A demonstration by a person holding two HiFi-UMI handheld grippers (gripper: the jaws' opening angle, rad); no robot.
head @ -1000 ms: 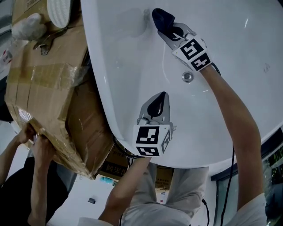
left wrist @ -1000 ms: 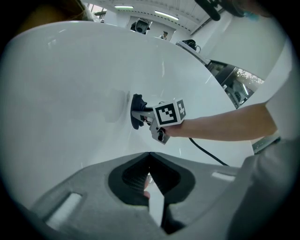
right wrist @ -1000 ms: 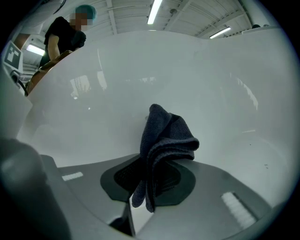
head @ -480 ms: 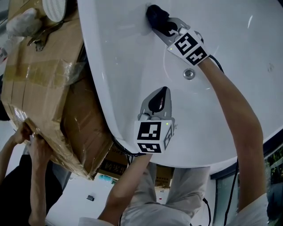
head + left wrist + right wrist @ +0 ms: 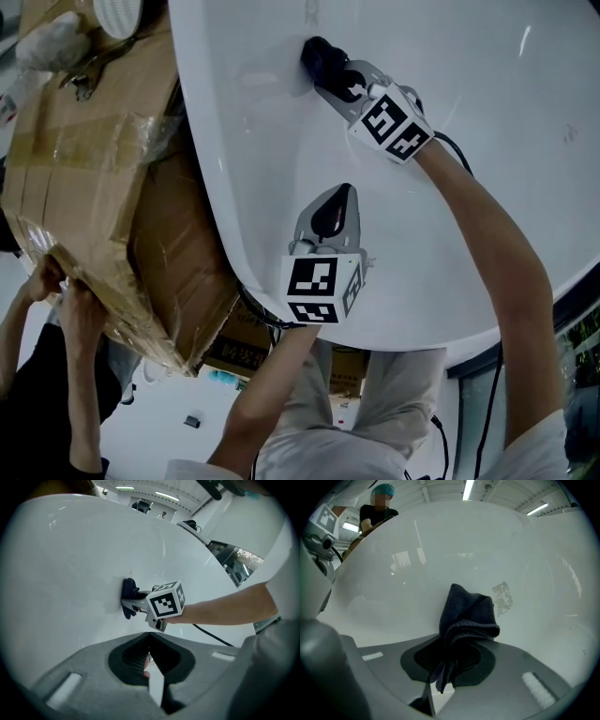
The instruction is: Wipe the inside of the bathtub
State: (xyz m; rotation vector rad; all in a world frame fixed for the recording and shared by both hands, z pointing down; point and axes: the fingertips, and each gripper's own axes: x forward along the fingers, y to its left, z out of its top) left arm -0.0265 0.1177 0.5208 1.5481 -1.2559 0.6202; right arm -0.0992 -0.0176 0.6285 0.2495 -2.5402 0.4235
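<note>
White bathtub (image 5: 487,112) interior, glossy, lay beside taped cardboard boxes (image 5: 94,169). Right arm reached far in, nearly straight. Right gripper (image 5: 328,67) had its jaws clamped on a folded dark blue cloth (image 5: 317,54), which was pressed against the tub wall. Left gripper (image 5: 339,202) hovered by the near rim, jaws together, empty.

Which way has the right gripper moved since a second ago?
Yes: the right gripper and cloth slid left, toward the bathtub rim by the cardboard box.

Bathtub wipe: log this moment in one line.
right gripper: shut on dark blue folded cloth | cloth: pressed to white glossy bathtub inner wall | left gripper: shut, empty, above tub
</note>
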